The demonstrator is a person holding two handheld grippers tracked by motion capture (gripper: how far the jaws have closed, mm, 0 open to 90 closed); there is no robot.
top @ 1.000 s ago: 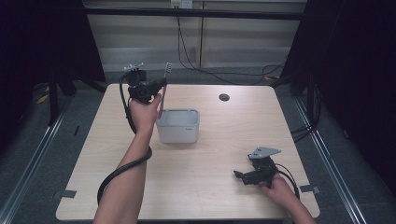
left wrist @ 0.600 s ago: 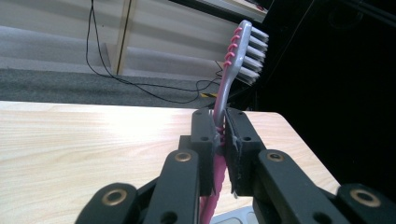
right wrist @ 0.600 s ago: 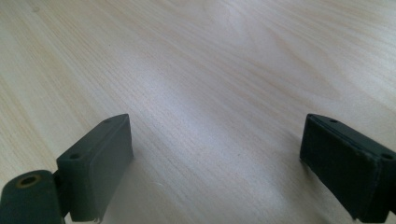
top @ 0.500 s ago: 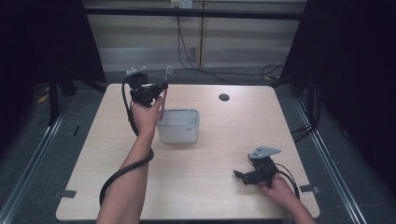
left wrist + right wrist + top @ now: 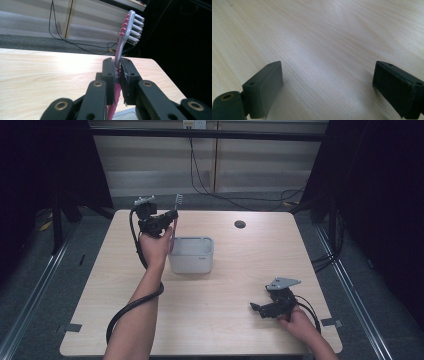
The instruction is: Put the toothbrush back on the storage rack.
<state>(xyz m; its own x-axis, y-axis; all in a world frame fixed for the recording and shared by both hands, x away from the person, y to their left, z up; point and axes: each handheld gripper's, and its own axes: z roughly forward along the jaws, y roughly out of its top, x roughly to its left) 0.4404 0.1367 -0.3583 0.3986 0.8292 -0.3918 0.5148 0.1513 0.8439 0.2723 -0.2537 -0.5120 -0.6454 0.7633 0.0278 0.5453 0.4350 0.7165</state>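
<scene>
— Since a second ago, what has moved?

— Hardly anything. The left gripper (image 5: 170, 216) has drifted a little toward the near side of the grey bin (image 5: 191, 255) and hangs above the bin's left rim; the right gripper (image 5: 260, 309) has stayed where it was, well to the right of the bin and nearer the person.

— How do the left gripper's jaws stand?

— Pressed together on a toothbrush (image 5: 124, 40). In the left gripper view the pads pinch the pink and grey handle partway up, so the bristled head rises above the jaws, tilted slightly to the right, while the pink lower end hangs down below them toward the bin.

— And the right gripper (image 5: 327, 85)?

— Spread wide, with nothing between the jaws, just bare wood under them. It lies low on the desk (image 5: 235, 270) in the person's right hand (image 5: 300, 325).

— What about the surface and the room?

— A pale wood-grain desk with a small round dark hole (image 5: 240, 224) beyond the bin, toward the far edge. Behind it a light panelled wall with black cables (image 5: 200, 175) hanging down, dark curtains at both sides, grey floor around.

— So where is the toothbrush relative to the bin?

— Above its left rim, off the desk, held upright in the left gripper.
</scene>
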